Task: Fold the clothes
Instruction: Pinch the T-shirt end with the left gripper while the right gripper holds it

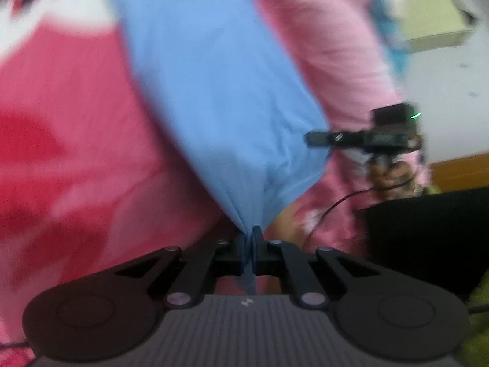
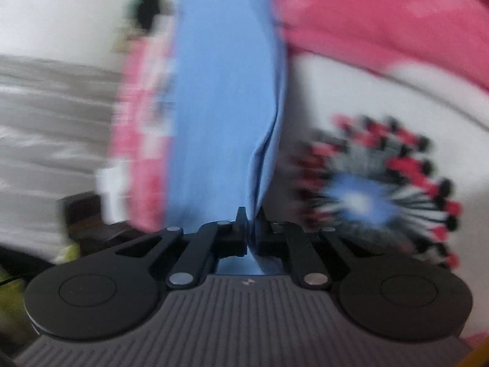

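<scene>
Two grips: both tools were clamped on one light blue garment [image 1: 220,98], stretched between them.
Left gripper [image 1: 249,244]: jaws were pinched narrow on a gathered corner of the blue cloth, which bunched into a point at the pads.
Right gripper [image 2: 252,226]: jaws were nipped together on a doubled edge, with two layers visible just above the fingers.
Garment place: it hung taut in the air above a pink and white patterned blanket [image 1: 61,159].
Handling: it looked light, thin and limp, likely to sag and slip if the pinch were shallow.
Hold advice: corners or hems, both layers caught together.
Blur: both views were smeared, so fine seams could not be told.
</scene>
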`<state>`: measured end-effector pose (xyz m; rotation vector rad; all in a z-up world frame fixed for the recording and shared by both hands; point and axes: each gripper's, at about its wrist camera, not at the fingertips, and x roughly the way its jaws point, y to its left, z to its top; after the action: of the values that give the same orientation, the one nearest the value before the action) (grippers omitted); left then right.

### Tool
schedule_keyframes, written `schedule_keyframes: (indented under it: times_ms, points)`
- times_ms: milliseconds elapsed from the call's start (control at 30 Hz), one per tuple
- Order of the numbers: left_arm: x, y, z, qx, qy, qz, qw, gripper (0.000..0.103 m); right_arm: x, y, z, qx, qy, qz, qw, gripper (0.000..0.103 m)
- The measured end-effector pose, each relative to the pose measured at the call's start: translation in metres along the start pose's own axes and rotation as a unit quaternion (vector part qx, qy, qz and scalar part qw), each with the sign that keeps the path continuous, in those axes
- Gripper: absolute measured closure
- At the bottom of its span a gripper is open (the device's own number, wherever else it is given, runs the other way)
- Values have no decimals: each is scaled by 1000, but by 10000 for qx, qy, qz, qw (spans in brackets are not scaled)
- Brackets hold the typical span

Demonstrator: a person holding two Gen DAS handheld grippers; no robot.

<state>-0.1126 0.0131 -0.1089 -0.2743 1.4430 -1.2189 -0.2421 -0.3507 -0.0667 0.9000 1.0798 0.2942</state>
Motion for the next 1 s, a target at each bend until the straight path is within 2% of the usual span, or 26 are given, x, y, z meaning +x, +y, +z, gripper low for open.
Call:
schedule_keyframes:
  times_ms: [33,133,167,233,300,367,467,533,567,600,700,733,833,867,900,933,967,1000]
  points:
    - [-1,-1,1,62,91,88,9999,99,-10,7,0,-119,-56,86,9999,101]
    - [15,8,0,69,532,533,9971,98,-16,0,5,-115,83,-568,9983,101]
    - [22,13,-2,41,691,693,9952,98,-11,-9,6,95,174,-584,9981,100]
    - [24,20,-3,-117,717,679,9950,98,5,-23,7,516,394,-570,9963,99]
    - [26,26,-5,-267,739,665,9947,91,12,-23,5,512,456,-588,9959,97]
    - [25,26,-8,-239,755,647,9948,87,12,-21,2,539,450,-463,9965,97]
    - [37,22,-10,-125,1002,651,9928,85,8,-27,-2,573,482,-561,9956,97]
    - [42,16,-11,88,1120,684,9913,89,5,-36,-6,634,437,-656,9949,97]
    - [41,13,-12,194,1132,729,9907,90,5,-36,-8,587,405,-715,9949,100]
    - [40,9,-13,294,1144,766,9900,97,5,-33,-9,480,362,-795,9950,100]
    - [22,0,-15,460,1035,412,9927,98,-9,-17,-10,248,217,-613,9976,101]
    - [18,-1,-13,511,1042,421,9923,97,-15,-11,-9,167,178,-555,9982,101]
    - [30,-3,-13,704,1289,690,9867,94,-20,-4,-6,-114,347,-937,9949,100]
    - [41,0,-17,681,1528,808,9826,87,-12,-9,-5,-115,515,-1168,9917,99]
    - [51,3,-20,660,1752,918,9780,87,-2,-13,-4,-111,654,-1460,9871,97]
    - [55,2,-21,669,1803,944,9768,87,6,-18,-3,-113,773,-1797,9806,97]
    - [49,1,-21,690,1758,923,9777,83,8,-20,-1,-134,840,-1957,9770,97]
    - [43,-1,-20,710,1712,909,9785,73,6,-18,1,-122,800,-1975,9769,97]
